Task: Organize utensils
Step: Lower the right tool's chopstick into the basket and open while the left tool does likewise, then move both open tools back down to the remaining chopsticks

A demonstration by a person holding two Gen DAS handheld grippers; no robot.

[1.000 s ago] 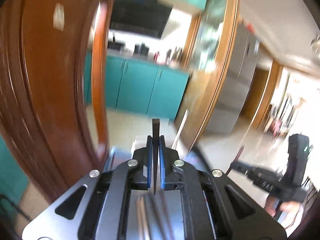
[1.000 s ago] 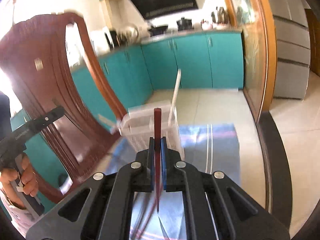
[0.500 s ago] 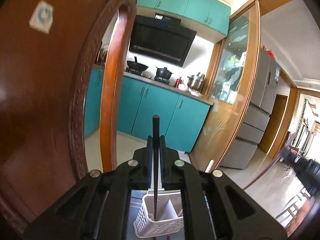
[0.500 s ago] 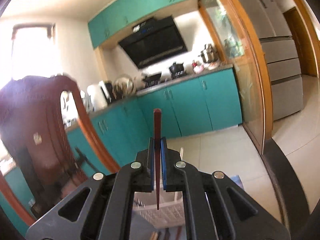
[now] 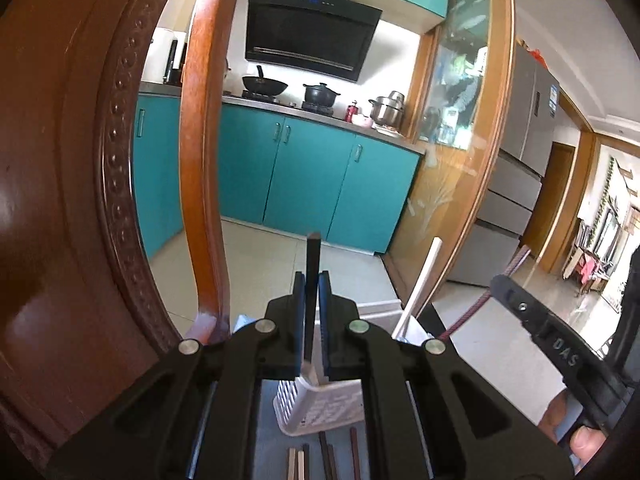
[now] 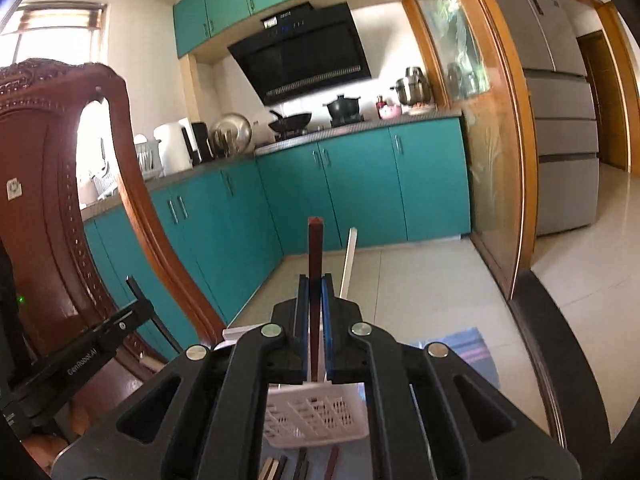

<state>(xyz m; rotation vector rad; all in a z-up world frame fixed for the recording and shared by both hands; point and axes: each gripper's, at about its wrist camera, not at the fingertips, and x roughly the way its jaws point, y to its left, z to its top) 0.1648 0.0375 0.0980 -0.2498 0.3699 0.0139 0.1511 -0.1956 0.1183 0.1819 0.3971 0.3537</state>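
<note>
My left gripper is shut on a black chopstick that stands upright, its lower end over the white slotted utensil basket. My right gripper is shut on a dark red chopstick, also upright, above the same basket. A white chopstick leans in the basket and shows in the right wrist view too. Several loose chopsticks lie on the cloth in front of the basket. The right gripper's body shows at the right of the left wrist view.
A carved wooden chair back stands close on the left, also in the right wrist view. A blue striped cloth covers the table. Teal kitchen cabinets and a glass door frame are behind.
Both grippers have tilted and settled so the basket sits just below their fingertips. Each still holds its chopstick upright. The right gripper has come into the left view's right side.
</note>
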